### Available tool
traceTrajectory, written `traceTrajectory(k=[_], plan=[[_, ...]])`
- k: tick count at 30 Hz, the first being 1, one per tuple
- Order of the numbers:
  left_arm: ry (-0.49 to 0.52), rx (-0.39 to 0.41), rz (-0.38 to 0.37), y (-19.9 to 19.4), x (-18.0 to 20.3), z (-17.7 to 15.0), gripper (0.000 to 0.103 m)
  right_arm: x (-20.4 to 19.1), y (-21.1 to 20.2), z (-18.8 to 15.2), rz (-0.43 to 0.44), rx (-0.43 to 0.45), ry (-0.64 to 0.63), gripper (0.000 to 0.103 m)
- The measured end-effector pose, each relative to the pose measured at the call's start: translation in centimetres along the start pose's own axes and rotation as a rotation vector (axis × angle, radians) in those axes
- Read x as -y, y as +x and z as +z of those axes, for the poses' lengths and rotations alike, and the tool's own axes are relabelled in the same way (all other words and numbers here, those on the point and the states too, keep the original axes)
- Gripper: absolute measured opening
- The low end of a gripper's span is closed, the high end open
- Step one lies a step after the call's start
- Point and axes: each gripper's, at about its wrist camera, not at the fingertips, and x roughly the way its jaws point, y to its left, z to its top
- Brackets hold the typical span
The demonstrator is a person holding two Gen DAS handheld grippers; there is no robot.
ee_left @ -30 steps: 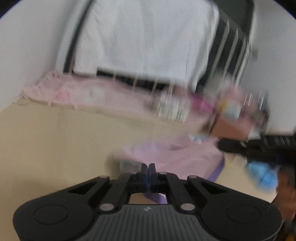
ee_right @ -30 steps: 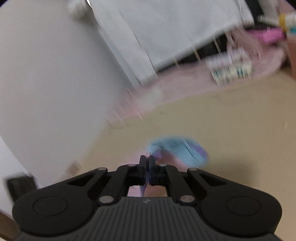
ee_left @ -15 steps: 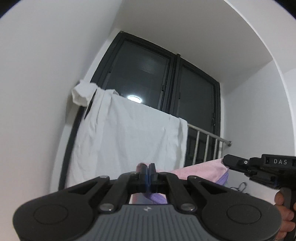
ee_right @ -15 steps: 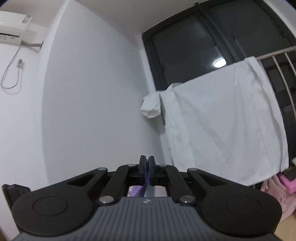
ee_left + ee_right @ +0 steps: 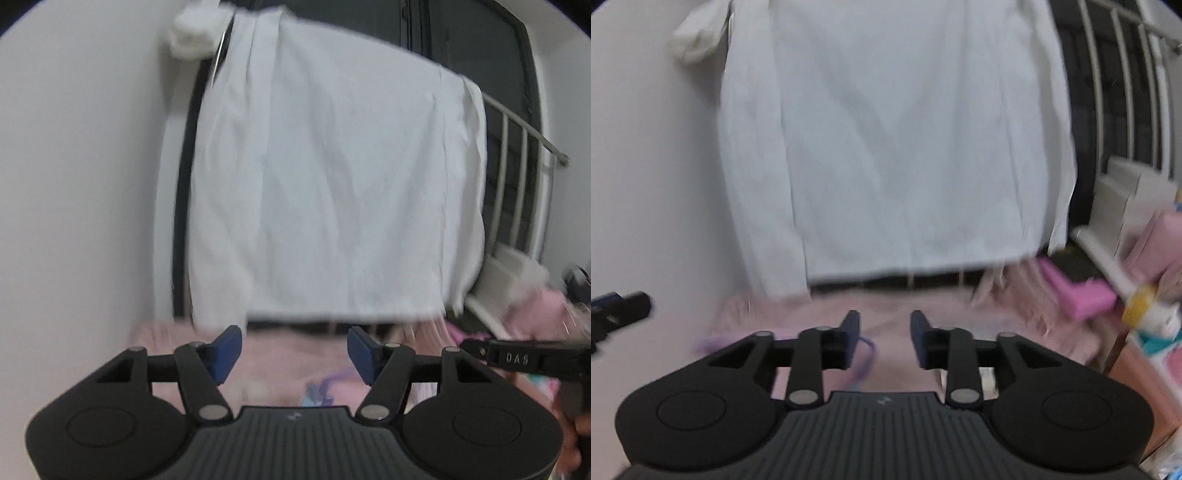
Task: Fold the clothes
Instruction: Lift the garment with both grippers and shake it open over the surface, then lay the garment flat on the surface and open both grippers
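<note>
While both pairs of jaws are spreading apart with nothing pinched between the pads, the pink garment (image 5: 295, 373) lies free below and ahead of them, and that is where trouble could begin. Let go from the air, such light cloth may land crooked or bunched, so a fold laid a moment from now could come out uneven; the frames are too blurred to tell whether it already lies flat. The left gripper (image 5: 293, 349) has its blue pads wide, with a printed patch of the garment showing between them but not touched. The right gripper (image 5: 884, 334) is open less far, and the garment's purple trim (image 5: 866, 354) curls just beside its left finger; if the pads close again in haste they might catch only that edge, or snag it on the way past. In the left wrist view the right gripper's black body reaches in from the right edge, so the two tools are near each other and could knock together.

Further off, the garment seems to rest on a pink fringed cover (image 5: 1034, 295). Behind it a white sheet (image 5: 332, 177) hangs over a pale railing (image 5: 517, 158) before a dark window, a white wall (image 5: 81, 184) stands to the left, and small pink and yellow clutter (image 5: 1089, 299) sits to the right.
</note>
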Motion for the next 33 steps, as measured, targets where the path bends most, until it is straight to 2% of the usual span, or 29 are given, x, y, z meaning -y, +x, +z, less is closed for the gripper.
traceTrajectory(k=[3, 6, 8, 10, 11, 12, 13, 14, 15, 16, 17, 19, 20, 22, 25, 26, 28, 29, 30, 32, 33], plan=[[-0.016, -0.11, -0.047, -1.0, -3.5, -8.2, 0.072, 0.5, 0.6, -7.9, 0.09, -0.103, -0.077, 0.05], [0.022, -0.243, -0.069, -0.9, -4.3, -15.9, 0.072, 0.2, 1.0, -16.1, 0.181, -0.244, -0.119, 0.05], [0.034, -0.288, -0.073, -0.1, -4.2, -19.2, 0.071, -0.9, 1.2, -20.3, 0.219, -0.307, -0.093, 0.05], [0.047, -0.329, -0.085, 0.6, -3.5, -21.2, 0.069, -2.2, 1.6, -23.2, 0.235, -0.304, -0.097, 0.049], [0.06, -0.339, -0.086, 1.0, -2.9, -21.6, 0.069, -2.7, 2.1, -23.9, 0.215, -0.299, -0.115, 0.042], [0.076, -0.341, -0.084, 1.5, -2.2, -21.6, 0.069, -3.1, 2.8, -24.3, 0.176, -0.294, -0.129, 0.027], [0.09, -0.342, -0.083, 1.8, -1.7, -21.6, 0.069, -3.3, 3.2, -24.6, 0.132, -0.288, -0.136, 0.02], [0.102, -0.354, -0.092, 2.3, -1.3, -21.5, 0.054, -3.4, 3.5, -25.1, 0.103, -0.288, -0.144, 0.008], [0.106, -0.379, -0.1, 2.9, -1.2, -21.4, 0.016, -3.3, 3.7, -25.4, 0.101, -0.295, -0.142, 0.005], [0.089, -0.414, -0.101, 3.4, -1.5, -21.2, 0.0, -3.2, 3.6, -25.6, 0.106, -0.293, -0.14, 0.005], [0.043, -0.434, -0.105, 3.7, -2.2, -21.1, 0.002, -3.1, 3.4, -25.9, 0.103, -0.287, -0.16, 0.004], [-0.072, -0.393, -0.101, 3.2, -4.4, -21.0, 0.001, -2.8, 2.9, -26.2, 0.082, -0.276, -0.194, 0.004], [-0.116, -0.368, -0.072, 2.9, -5.4, -21.0, 0.001, -2.6, 2.6, -26.3, 0.074, -0.273, -0.196, 0.004], [-0.243, -0.311, 0.039, 1.9, -8.0, -20.9, 0.001, -2.3, 1.5, -26.6, 0.06, -0.275, -0.184, 0.004], [-0.43, -0.237, 0.279, -0.2, -11.6, -20.8, 0.003, -2.4, 0.3, -26.9, 0.024, -0.284, -0.18, 0.004], [-0.448, -0.228, 0.303, -1.1, -12.1, -20.8, 0.004, -2.5, -0.1, -27.1, 0.01, -0.285, -0.185, 0.004], [-0.469, -0.203, 0.286, -3.4, -12.5, -20.8, 0.02, -2.5, -1.0, -27.4, -0.015, -0.279, -0.193, 0.004], [-0.469, -0.19, 0.27, -4.7, -12.3, -20.9, 0.042, -2.2, -1.3, -27.5, -0.026, -0.277, -0.171, 0.005], [-0.451, -0.173, 0.248, -6.2, -11.8, -21.0, 0.054, -1.8, -1.6, -27.6, -0.036, -0.274, -0.148, 0.006], [-0.355, -0.146, 0.159, -8.8, -10.0, -21.6, 0.054, -1.3, -3.3, -27.6, -0.025, -0.25, -0.078, 0.006], [-0.298, -0.152, 0.1, -9.6, -9.0, -21.7, 0.054, -1.3, -4.9, -27.5, 0.022, -0.212, -0.038, 0.007]])
